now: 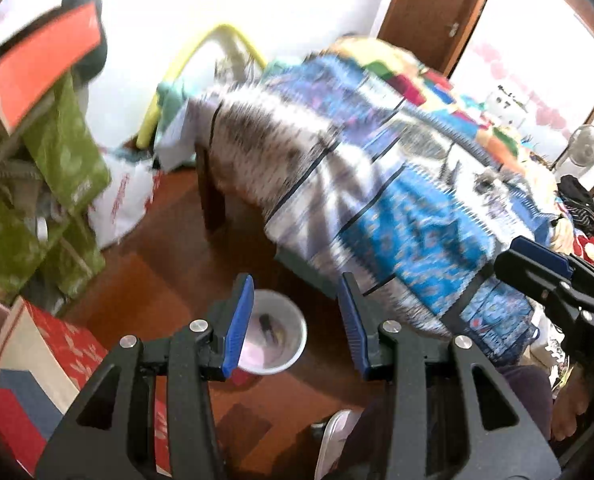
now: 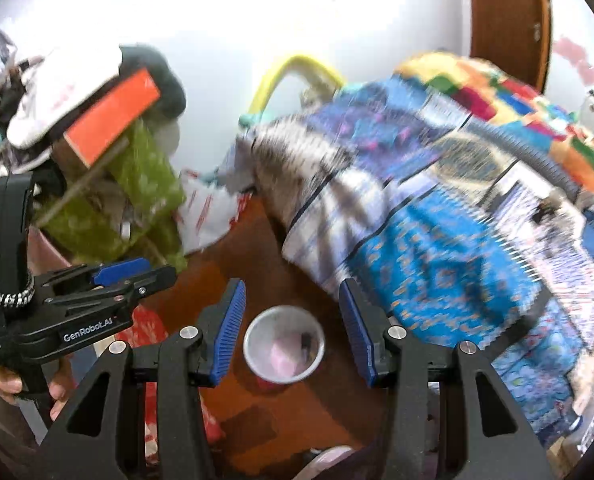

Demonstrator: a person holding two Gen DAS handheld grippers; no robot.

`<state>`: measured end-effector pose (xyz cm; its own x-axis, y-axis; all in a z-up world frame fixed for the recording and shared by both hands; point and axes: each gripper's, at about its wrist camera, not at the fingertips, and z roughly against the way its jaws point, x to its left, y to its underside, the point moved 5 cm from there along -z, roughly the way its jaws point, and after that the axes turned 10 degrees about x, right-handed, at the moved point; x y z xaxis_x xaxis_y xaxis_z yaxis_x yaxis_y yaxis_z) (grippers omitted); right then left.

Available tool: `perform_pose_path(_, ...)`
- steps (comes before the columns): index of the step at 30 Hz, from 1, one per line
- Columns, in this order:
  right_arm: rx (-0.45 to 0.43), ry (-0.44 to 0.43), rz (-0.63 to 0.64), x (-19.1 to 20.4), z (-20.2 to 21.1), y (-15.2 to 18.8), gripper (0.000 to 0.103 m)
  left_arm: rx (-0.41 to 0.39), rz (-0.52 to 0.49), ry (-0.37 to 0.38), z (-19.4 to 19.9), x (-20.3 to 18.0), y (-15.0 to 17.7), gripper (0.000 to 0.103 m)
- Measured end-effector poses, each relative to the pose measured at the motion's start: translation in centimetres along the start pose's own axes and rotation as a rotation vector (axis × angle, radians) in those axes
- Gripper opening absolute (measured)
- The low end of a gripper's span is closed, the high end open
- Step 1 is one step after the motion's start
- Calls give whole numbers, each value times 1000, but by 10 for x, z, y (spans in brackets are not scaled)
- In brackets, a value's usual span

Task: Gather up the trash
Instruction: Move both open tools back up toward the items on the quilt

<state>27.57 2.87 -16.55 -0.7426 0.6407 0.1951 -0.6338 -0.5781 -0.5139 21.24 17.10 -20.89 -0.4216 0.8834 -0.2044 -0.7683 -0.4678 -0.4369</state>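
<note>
A small white bin (image 1: pixel 303 332) with a red base stands on the wooden floor by the bed. Its pink lining holds a small dark scrap (image 1: pixel 267 326). My left gripper (image 1: pixel 297 278) hovers high above the bin, open, with nothing between its blue pads. In the right wrist view the bin (image 2: pixel 257 328) lies below my right gripper (image 2: pixel 293 282), which is also open and empty. Each gripper appears side-on in the other's view: the right one (image 1: pixel 515 250) at the right edge, the left one (image 2: pixel 149 274) held by a hand (image 2: pixel 5 384).
A bed with a blue patterned blanket (image 1: pixel 377 200) fills the right side. Green bags (image 1: pixel 69 152), an orange box (image 1: pixel 45 64) and a white plastic bag (image 1: pixel 121 200) pile up on the left. A red patterned box (image 1: pixel 69 344) and a bare foot (image 1: pixel 573 412) are nearby.
</note>
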Motion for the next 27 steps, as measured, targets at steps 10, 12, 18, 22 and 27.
perform_pose_path(10, -205, 61, -78, -53, 98, 1, 45, -180, -138, 46, 65, -93, -20, 42)
perform_pose_path(12, -237, 98, -87, -64, 114, 3, 45, -205, -166, 64, 73, -115, -25, 42)
perform_pose_path(18, -320, 204, -125, -104, 158, 8, 45, -242, -237, 112, 81, -175, -38, 46)
perform_pose_path(22, -354, 228, -152, -133, 181, 14, 51, -249, -277, 144, 78, -214, -48, 48)
perform_pose_path(27, -401, 311, -208, -170, 201, 24, 72, -244, -301, 164, 67, -253, -58, 70)
